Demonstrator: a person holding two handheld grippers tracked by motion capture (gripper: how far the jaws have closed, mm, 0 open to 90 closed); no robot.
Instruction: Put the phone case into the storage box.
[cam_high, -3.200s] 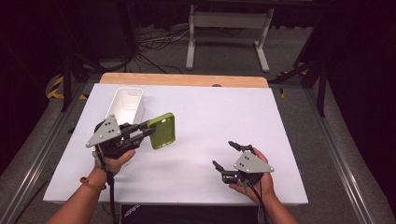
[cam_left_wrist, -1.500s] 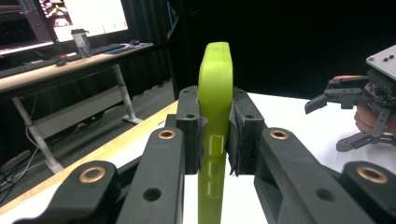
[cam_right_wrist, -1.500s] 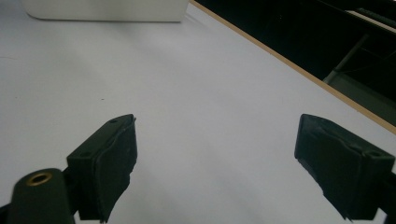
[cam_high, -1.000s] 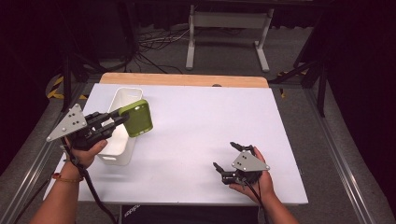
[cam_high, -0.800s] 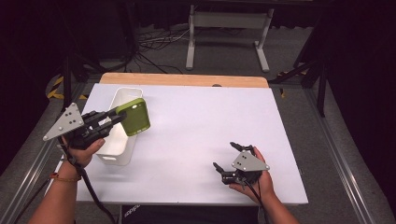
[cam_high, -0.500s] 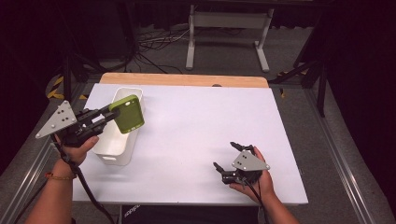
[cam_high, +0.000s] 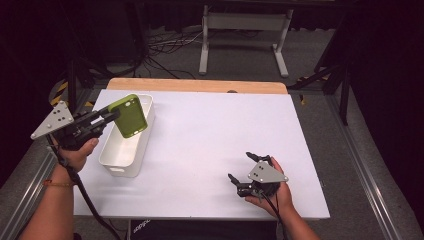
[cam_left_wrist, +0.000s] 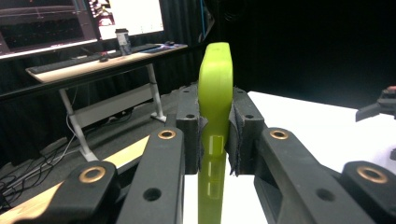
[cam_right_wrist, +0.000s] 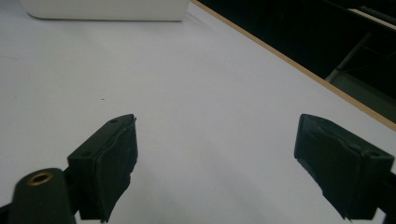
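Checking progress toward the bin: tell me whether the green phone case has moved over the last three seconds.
Yes. The green phone case, clamped in the left gripper, went left from the open tabletop to above the white bin.

Beneath the left tool, the white bin stands open-topped, only its walls in the way. Bare desk stretches ahead of the right tool, unobstructed up to that bin.

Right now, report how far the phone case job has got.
Done: the green phone case is off the table, clamped in the left tongs. In hand: it hangs above the white bin. Left: lowering and releasing it inside. The right tongs rest open.
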